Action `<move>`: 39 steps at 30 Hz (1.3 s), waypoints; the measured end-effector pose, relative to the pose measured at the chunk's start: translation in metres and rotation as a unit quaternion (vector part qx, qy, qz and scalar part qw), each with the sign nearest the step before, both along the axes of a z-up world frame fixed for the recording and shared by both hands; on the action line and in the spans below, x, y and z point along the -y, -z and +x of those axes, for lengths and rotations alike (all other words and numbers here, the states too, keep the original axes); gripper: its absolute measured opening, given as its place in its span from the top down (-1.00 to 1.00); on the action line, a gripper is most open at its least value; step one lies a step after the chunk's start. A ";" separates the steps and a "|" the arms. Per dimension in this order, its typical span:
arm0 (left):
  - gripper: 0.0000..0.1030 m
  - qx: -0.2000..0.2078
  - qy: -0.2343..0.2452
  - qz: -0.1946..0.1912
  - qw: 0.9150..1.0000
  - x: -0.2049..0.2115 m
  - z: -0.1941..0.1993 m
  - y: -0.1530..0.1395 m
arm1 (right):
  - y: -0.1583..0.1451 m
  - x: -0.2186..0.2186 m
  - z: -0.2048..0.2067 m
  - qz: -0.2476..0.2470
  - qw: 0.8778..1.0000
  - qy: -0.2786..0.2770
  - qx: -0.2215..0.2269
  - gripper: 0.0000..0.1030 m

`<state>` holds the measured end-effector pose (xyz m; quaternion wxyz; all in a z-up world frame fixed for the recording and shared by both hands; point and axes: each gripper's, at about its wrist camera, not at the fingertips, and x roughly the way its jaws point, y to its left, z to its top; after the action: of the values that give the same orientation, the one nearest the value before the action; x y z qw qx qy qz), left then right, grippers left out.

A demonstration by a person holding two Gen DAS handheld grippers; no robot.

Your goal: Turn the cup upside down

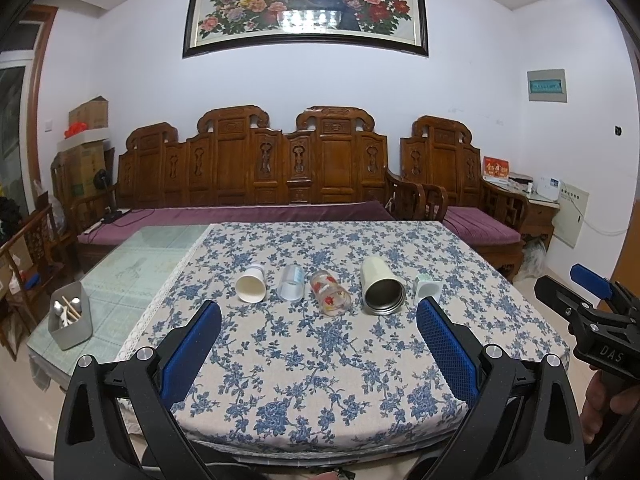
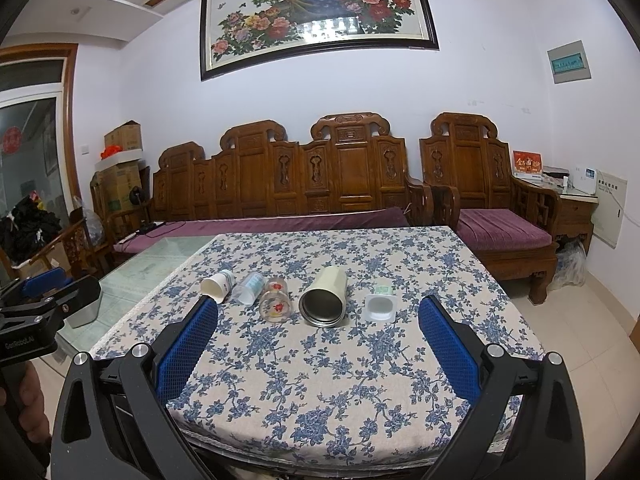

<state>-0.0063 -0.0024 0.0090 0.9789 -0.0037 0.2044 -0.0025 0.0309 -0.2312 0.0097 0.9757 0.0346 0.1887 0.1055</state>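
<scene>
Several cups lie on their sides in a row on the floral tablecloth point(image 1: 320, 360), mouths toward me: a white paper cup point(image 1: 251, 283), a clear plastic cup point(image 1: 291, 283), a glass with red flowers point(image 1: 330, 294), a cream steel tumbler point(image 1: 381, 286) and a small white square cup point(image 1: 427, 287). They also show in the right wrist view: paper cup point(image 2: 217, 285), clear cup point(image 2: 249, 288), flowered glass point(image 2: 275, 299), tumbler point(image 2: 324, 297), square cup point(image 2: 378, 303). My left gripper point(image 1: 319, 322) and right gripper point(image 2: 318, 316) are open, empty, near the table's front edge.
A grey bin of utensils point(image 1: 71, 320) stands on the glass table part at the left. A carved wooden sofa point(image 1: 256, 168) with purple cushions is behind the table. The right gripper's body point(image 1: 592, 320) shows at the right edge of the left wrist view.
</scene>
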 end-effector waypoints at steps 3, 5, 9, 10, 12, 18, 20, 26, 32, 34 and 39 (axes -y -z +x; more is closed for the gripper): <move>-0.83 0.000 0.000 0.000 1.000 0.001 0.000 0.000 | 0.001 0.000 0.000 0.000 1.000 0.000 0.000 -0.95; -0.83 0.000 0.000 0.000 1.000 0.001 0.000 0.000 | -0.004 -0.003 0.002 0.000 1.000 0.000 0.000 -0.95; -0.83 0.000 0.001 0.001 1.000 0.001 0.000 -0.001 | -0.003 -0.002 0.001 0.000 1.000 0.000 0.000 -0.95; -0.83 0.000 0.000 0.001 1.000 0.000 0.000 0.000 | -0.003 -0.002 0.001 0.000 1.000 0.000 0.001 -0.95; -0.83 0.000 0.000 0.000 1.000 0.000 0.000 0.000 | -0.003 -0.002 0.001 0.000 1.000 0.000 0.000 -0.95; -0.83 0.001 0.000 0.000 1.000 0.001 0.000 -0.001 | -0.003 -0.003 0.001 0.000 1.000 0.000 0.001 -0.95; -0.83 0.001 0.001 0.001 1.000 0.001 0.000 -0.002 | -0.003 -0.003 0.001 -0.001 1.000 0.000 0.001 -0.95; -0.83 0.002 0.003 0.001 1.000 0.004 0.000 -0.006 | -0.003 -0.003 0.002 -0.001 1.000 0.000 0.001 -0.95; -0.83 0.002 0.002 0.002 1.000 0.004 0.000 -0.005 | -0.003 -0.003 0.002 -0.001 1.000 0.000 0.001 -0.95; -0.83 0.002 0.003 0.002 1.000 0.005 0.000 -0.005 | -0.002 -0.003 0.003 0.000 1.000 0.000 0.000 -0.95; -0.83 0.002 0.003 0.002 1.000 0.005 -0.001 -0.005 | -0.004 -0.007 0.001 0.001 1.000 -0.001 -0.002 -0.95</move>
<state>-0.0072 -0.0072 0.0141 0.9793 -0.0012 0.2026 -0.0048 0.0324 -0.2243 0.0141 0.9752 0.0353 0.1909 0.1061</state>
